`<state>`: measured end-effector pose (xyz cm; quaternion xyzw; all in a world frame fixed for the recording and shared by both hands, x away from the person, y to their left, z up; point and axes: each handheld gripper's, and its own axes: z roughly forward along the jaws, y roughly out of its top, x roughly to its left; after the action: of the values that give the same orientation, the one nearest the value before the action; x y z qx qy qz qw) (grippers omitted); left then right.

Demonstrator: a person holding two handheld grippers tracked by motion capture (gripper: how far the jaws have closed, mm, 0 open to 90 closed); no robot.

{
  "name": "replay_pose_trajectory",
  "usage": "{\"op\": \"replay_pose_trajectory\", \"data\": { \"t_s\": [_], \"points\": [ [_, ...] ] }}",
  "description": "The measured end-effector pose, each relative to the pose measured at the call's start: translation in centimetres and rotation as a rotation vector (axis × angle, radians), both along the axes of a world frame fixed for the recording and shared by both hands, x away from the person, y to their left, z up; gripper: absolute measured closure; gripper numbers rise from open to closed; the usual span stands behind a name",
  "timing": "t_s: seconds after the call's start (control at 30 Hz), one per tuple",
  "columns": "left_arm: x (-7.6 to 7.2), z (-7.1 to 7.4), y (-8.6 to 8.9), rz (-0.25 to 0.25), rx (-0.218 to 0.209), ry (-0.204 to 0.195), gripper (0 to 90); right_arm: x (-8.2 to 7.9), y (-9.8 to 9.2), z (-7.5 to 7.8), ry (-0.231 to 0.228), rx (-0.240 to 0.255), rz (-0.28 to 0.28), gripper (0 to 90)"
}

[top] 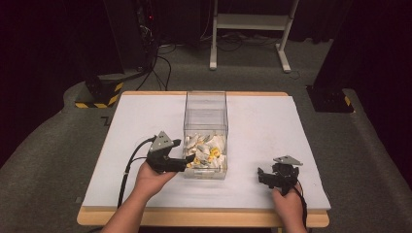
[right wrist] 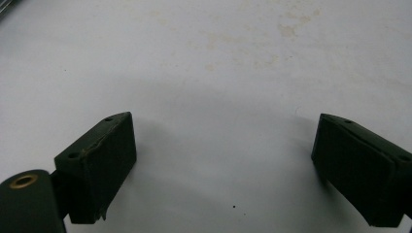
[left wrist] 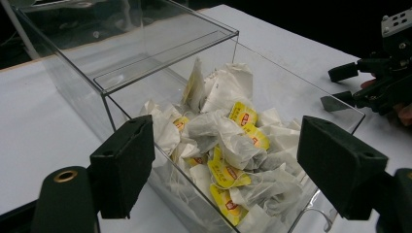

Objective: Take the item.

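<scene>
Nearest, at the bottom of the high view, the right hand-held gripper [top: 265, 175] rests low over bare white desk [top: 272, 121], its jaws spread wide with nothing between them; its own view shows just stained desk surface. Left of centre, the left hand-held gripper [top: 187, 162] sits at the near left wall of the clear plastic box [top: 205, 104], jaws likewise wide apart and empty. Just beyond them, the tea bags [left wrist: 228, 145] lie heaped in the box's near end, yellow tags showing. This looks like the approach to picking a bag: next, the left jaws likely need to dip over the rim and close on one sachet.
</scene>
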<state>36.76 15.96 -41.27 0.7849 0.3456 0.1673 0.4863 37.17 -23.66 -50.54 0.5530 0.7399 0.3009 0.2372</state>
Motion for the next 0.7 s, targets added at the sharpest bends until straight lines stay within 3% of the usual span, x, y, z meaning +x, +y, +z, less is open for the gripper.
{"op": "replay_pose_trajectory", "data": {
  "t_s": [0.47,0.7],
  "points": [
    [0.7,-0.3,-1.5,-0.019,0.019,0.015,22.1,0.0,0.0,0.0,0.001,0.002,-0.001,9.0],
    [1.3,-0.3,-2.1,-0.021,0.051,0.024,22.8,0.0,0.0,0.0,0.001,0.002,-0.001,9.0]
  ]
}}
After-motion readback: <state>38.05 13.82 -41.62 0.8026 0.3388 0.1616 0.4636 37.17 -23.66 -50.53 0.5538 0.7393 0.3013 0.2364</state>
